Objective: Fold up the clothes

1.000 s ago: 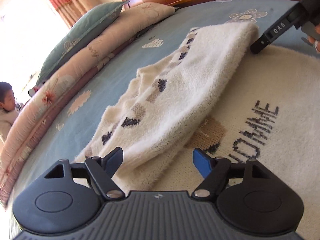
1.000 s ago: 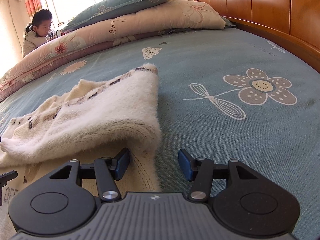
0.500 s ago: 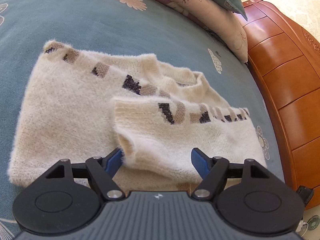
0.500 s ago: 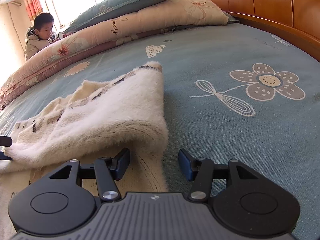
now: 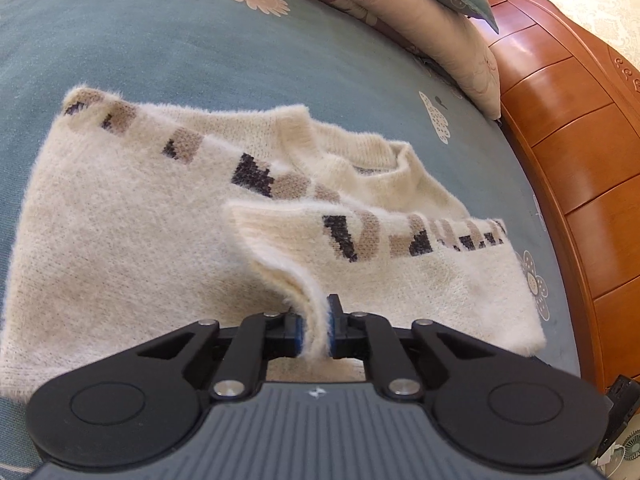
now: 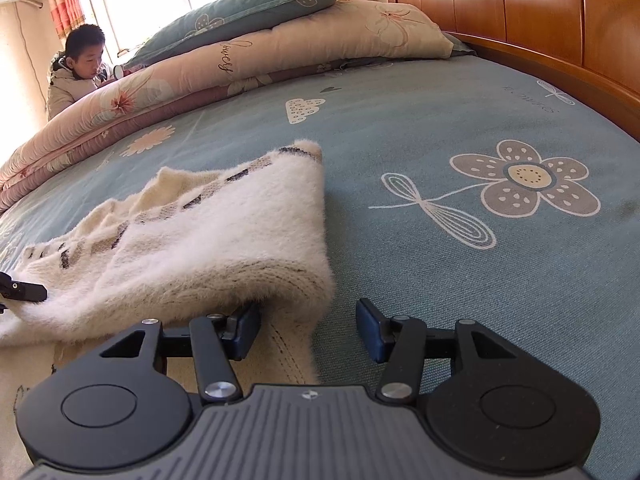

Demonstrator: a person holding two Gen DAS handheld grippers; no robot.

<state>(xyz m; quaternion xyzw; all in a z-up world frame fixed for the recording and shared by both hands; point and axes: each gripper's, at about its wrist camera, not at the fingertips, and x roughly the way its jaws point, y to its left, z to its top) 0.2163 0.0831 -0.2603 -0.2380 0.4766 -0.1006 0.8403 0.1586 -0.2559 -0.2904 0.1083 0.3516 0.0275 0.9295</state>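
A fluffy cream sweater (image 5: 120, 240) with a band of brown and dark blocks lies flat on the bed. One sleeve (image 5: 420, 280) is folded across its body. My left gripper (image 5: 314, 334) is shut on a pinched ridge of that sleeve's near edge. In the right wrist view the sweater (image 6: 200, 248) lies at the left with its folded sleeve raised in a hump. My right gripper (image 6: 308, 328) stands open low over the sweater's side edge; its left finger (image 6: 246, 330) sits under the hump and the right finger over bare sheet. A tip of the left gripper (image 6: 22, 290) shows at the far left.
The blue-grey flowered bedsheet (image 6: 440, 280) spreads to the right of the sweater. A rolled quilt (image 6: 280, 56) and a green pillow (image 6: 240, 12) line the far side. The wooden headboard (image 6: 540, 20) bounds the right. A person (image 6: 80, 72) sits beyond the quilt.
The left gripper rolled and swung over the sweater, then shut on the folded sleeve's near edge, where it stood open before. The right gripper kept still and open.
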